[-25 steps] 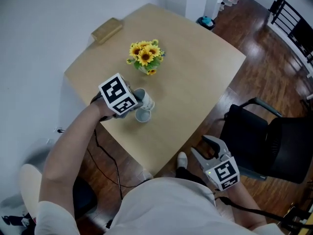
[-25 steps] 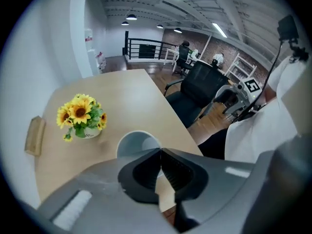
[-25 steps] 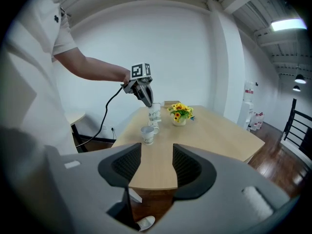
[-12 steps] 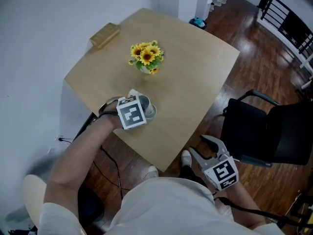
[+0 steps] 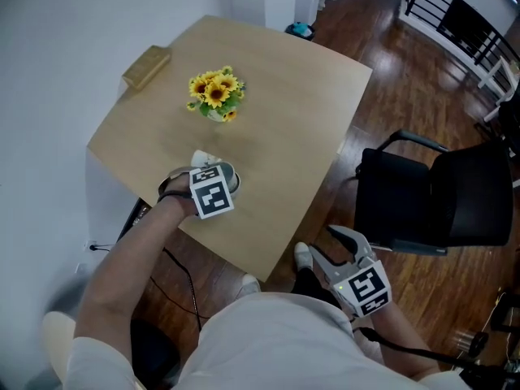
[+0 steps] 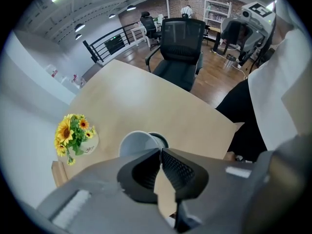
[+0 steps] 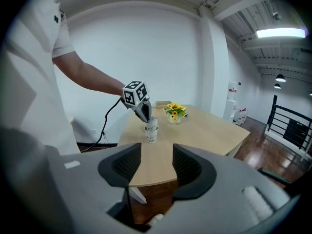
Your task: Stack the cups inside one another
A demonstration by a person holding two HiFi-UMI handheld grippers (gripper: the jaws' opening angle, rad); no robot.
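Two white cups stand nested on the wooden table; in the right gripper view the upper cup sits inside the lower cup. My left gripper points straight down over them. Its jaws are opening, with the upper cup's rim still pinched between the tips of the left gripper. The cube hides most of the cups in the head view. My right gripper stands open and empty off the table's near edge, facing the stack from a distance.
A small vase of sunflowers stands behind the cups, and a wooden block lies at the table's far left corner. A black office chair is at the table's right. A cable hangs off the table's left edge.
My left gripper came down and rolled upright with its cup, which was tilted above the standing cup and now sits inside it. The right gripper shifted only slightly.
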